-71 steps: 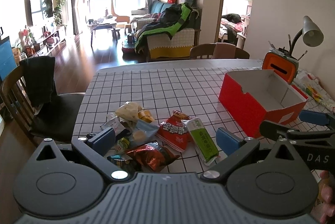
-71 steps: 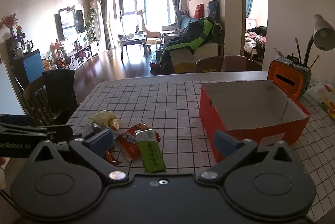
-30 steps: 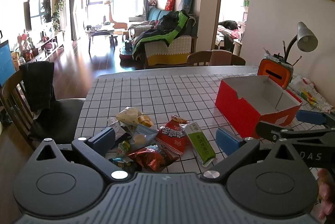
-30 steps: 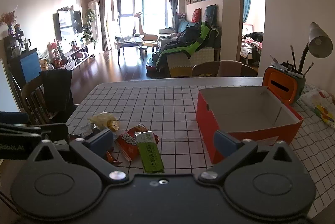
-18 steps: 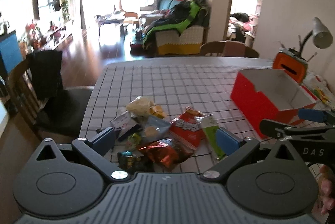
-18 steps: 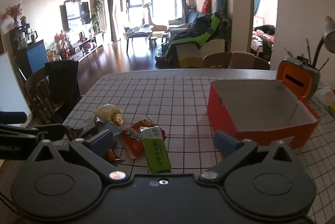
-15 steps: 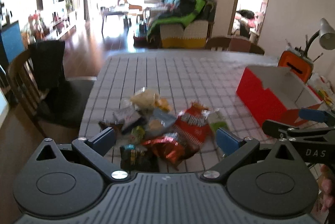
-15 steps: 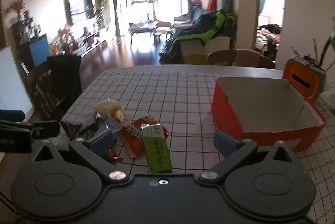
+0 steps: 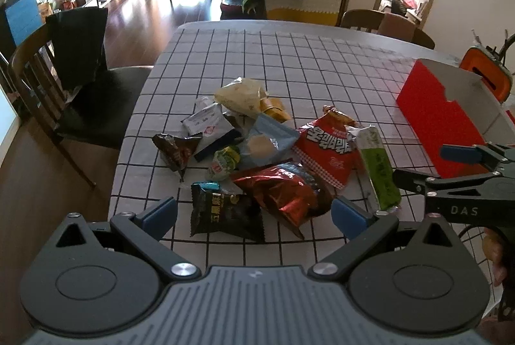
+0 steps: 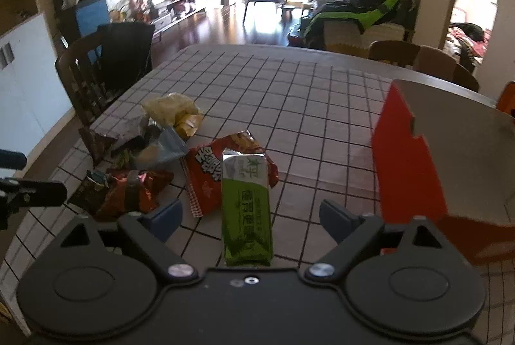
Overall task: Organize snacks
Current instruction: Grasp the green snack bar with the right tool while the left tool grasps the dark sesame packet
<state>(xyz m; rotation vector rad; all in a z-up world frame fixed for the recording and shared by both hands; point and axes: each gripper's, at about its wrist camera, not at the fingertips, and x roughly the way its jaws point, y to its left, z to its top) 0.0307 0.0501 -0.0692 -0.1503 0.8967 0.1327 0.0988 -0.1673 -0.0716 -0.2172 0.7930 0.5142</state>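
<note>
The right hand-held gripper (image 10: 251, 216) stands wide with its jaws closing; the green wrapper (image 10: 246, 206) lies lengthwise between them at lower centre of the right wrist view, and the pads do not yet press on it. The left hand-held gripper (image 9: 254, 214) is open and empty, low in its own view, over the black packet (image 9: 222, 213) and the dark red foil bag (image 9: 280, 190). The step in hand appears to be the first pick. The next move calls for closing on the green wrapper, lifting it clear of the red Korean-lettered bag (image 10: 209, 180) it overlaps, and carrying it right to the red box (image 10: 408, 164), which stands open and empty at the right edge. Open checked bench (image 10: 289, 93) lies between pile and box; the near box wall must be cleared. The pile sits near the bench's left edge.
</note>
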